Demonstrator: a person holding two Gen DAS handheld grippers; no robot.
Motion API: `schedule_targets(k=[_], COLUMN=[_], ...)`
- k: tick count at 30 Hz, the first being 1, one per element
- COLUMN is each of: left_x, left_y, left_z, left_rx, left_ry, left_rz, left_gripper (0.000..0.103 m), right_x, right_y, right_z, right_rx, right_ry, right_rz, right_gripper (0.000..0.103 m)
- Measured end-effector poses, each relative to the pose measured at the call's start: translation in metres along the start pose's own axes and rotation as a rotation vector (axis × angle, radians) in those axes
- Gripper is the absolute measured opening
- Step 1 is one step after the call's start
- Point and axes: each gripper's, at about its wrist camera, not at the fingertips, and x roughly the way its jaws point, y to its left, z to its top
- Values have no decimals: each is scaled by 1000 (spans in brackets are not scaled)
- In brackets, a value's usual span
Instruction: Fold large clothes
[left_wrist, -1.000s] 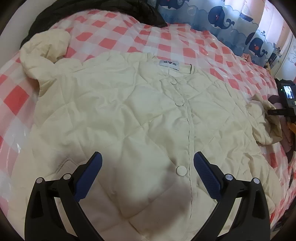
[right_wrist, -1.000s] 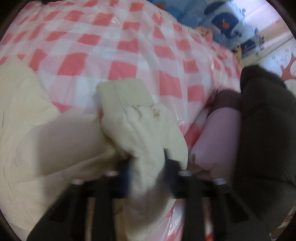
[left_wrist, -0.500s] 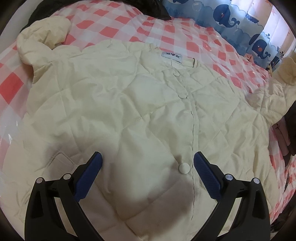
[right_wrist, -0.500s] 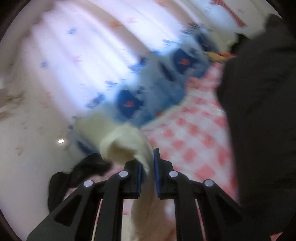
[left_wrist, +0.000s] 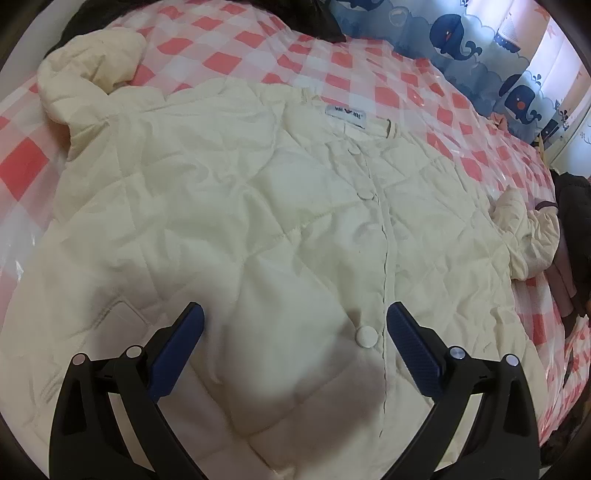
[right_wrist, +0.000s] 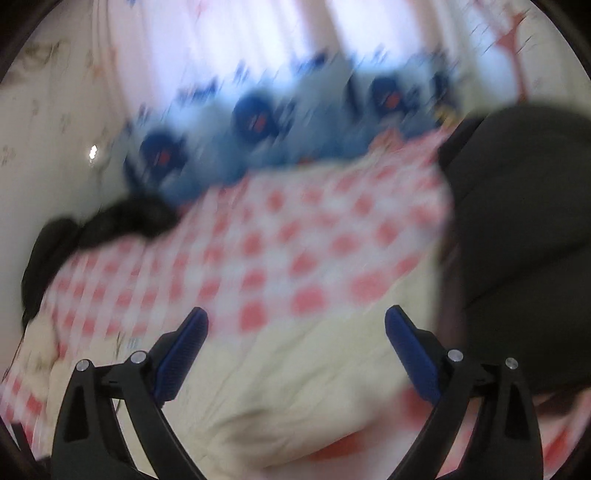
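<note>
A cream quilted button-front jacket is spread flat on the red-checked bed. The left hand-held gripper is held open, empty, above it. The right hand-held gripper's jaws are opening, with nothing between them

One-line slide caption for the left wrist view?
Left claw, open, above a cream quilted jacket spread button-side up on the red-checked bedcover.

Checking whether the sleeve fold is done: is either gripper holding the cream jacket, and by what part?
Neither. The left gripper hovers open over the jacket; the right gripper has jaws opening, nothing between them.
</note>
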Motion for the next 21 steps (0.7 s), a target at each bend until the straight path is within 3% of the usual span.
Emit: schedule_targets(k=[3, 4, 6, 8, 10, 13, 16, 18, 21], left_x=[-1, 0, -1, -8, -21, -52, -86, -103, -91], left_y=[4, 6, 9, 14, 20, 47, 105, 160, 232], left_z=[1, 2, 4, 8, 17, 41, 77, 111, 167], left_rx=[-10, -14, -23, -25, -14, -23, -152, -263, -387], left_ry=[0, 6, 8, -8, -67, -178, -262, -309, -255], left_rz=[0, 1, -3, -3, 32, 115, 138, 135, 182], left_gripper=[95, 95, 95, 95, 95, 95, 95, 95, 95], right_x=[64, 97, 130, 122, 99, 53, 13, -2, 3], right_y=[20, 14, -12, -24, -11, 22, 77, 108, 138], right_z=[-41, -60, -85, -91, -89, -96, -115, -142, -180], right_rx=[-64, -54, 52, 122, 146, 177, 107, 90, 83], right_ry=[166, 273, 401, 372, 328, 240, 213, 253, 302], right_rz=[-41, -109, -138, -133, -147, 23, 178, 293, 360], right_gripper=[93, 93, 93, 93, 93, 93, 96, 96, 96])
